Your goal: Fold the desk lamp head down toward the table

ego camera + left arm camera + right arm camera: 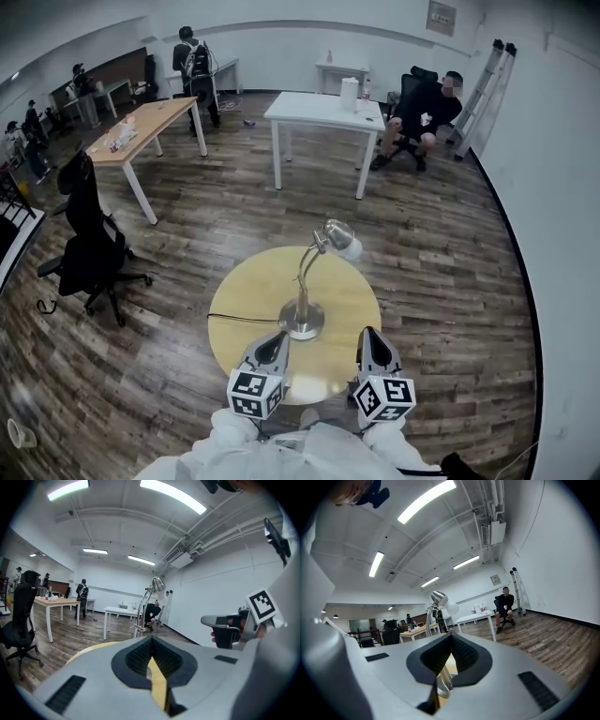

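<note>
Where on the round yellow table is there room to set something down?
Bare: beyond the chrome lamp base toward the far rim, and at the right rim. Crowded: the near edge, with left gripper, right gripper and base.

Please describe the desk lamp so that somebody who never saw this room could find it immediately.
On the wooden floor, nearer the head camera than any other table, stands a round yellow table. The desk lamp stands on it: shiny metal, with a round base, a curved neck and a white bulb under its shade. It is the only thing standing on that table.
</note>
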Demonstrator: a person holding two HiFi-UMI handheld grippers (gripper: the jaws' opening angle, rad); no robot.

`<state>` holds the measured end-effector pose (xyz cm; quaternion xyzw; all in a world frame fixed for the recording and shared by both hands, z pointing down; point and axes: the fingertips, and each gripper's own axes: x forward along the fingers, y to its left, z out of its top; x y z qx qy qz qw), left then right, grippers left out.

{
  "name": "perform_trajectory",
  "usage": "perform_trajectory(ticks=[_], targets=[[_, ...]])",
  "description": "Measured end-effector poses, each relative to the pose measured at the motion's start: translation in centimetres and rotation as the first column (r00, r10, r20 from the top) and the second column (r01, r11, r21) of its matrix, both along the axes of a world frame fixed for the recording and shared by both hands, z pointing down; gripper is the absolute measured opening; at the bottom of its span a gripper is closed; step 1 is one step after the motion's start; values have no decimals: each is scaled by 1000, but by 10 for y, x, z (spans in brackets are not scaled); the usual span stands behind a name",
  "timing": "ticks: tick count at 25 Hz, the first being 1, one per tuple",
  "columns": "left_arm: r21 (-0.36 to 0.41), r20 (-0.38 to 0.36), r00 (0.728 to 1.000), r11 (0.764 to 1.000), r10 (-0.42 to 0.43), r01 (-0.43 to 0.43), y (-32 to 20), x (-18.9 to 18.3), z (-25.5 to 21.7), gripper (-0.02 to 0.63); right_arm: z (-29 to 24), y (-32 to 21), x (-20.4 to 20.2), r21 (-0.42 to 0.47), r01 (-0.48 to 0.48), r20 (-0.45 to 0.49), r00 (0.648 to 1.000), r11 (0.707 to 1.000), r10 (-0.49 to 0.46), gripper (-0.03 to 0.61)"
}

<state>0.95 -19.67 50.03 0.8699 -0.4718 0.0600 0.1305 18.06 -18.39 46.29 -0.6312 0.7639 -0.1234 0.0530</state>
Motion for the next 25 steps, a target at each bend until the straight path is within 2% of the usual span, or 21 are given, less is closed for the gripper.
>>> perform_trajectory(ticks=[5, 10, 12, 14, 18, 21, 25], targets=[[-21, 4, 999, 998, -54, 54, -30, 6, 4, 0, 1, -38, 18, -12, 45, 14, 999, 999, -44, 11], [-34, 35, 999, 999, -37, 38, -44, 6, 26, 0, 5, -58, 12, -4, 72, 19, 997, 997, -72, 12], [-37, 95, 995, 999, -20, 24, -55, 5, 51, 0, 5, -63, 11, -5, 81, 21, 996, 997, -81, 11], [-68, 186, 982, 998, 1, 12, -65, 3, 89, 0, 9, -65, 11, -18, 84, 27, 996, 996, -84, 11], [-178, 338, 937, 984, 90, -31, -86, 3, 173, 0, 21, -64, 13, -51, 76, 20, 997, 996, -75, 11], [-251, 372, 920, 968, 121, -26, -110, 7, 208, 0, 14, -67, 14, -52, 95, 4, 995, 994, -95, 11], [-265, 396, 905, 963, 156, -50, -134, 10, 229, 0, -14, -77, 6, -14, 180, -29, 983, 984, -180, 12]])
